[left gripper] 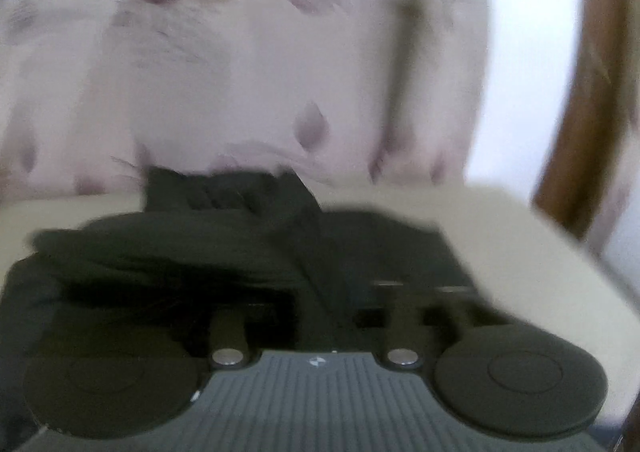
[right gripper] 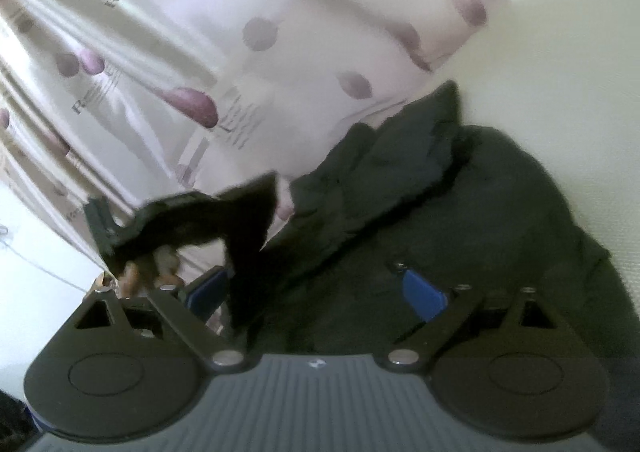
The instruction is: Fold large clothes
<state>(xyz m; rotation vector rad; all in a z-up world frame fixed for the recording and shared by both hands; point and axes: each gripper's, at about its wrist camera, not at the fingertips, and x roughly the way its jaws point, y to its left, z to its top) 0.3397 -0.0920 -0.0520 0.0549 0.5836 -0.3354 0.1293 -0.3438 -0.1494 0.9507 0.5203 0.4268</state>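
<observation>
A large dark garment (right gripper: 460, 203) lies bunched on a cream surface (right gripper: 560, 51). In the left wrist view the same dark garment (left gripper: 224, 244) covers my left gripper (left gripper: 320, 292); a fold of cloth runs between the jaws, which look shut on it. In the right wrist view my right gripper (right gripper: 320, 284) is open, its blue fingers (right gripper: 424, 292) spread wide over the cloth with a hanging flap (right gripper: 240, 219) between them. The other gripper and a hand (right gripper: 132, 248) hold that flap up at the left. Both views are blurred.
A pale curtain with purple spots (left gripper: 304, 51) hangs behind the cream surface and also shows in the right wrist view (right gripper: 260, 35). A brown wooden frame (left gripper: 576, 123) stands at the right. The cream surface's edge (left gripper: 560, 236) runs diagonally at right.
</observation>
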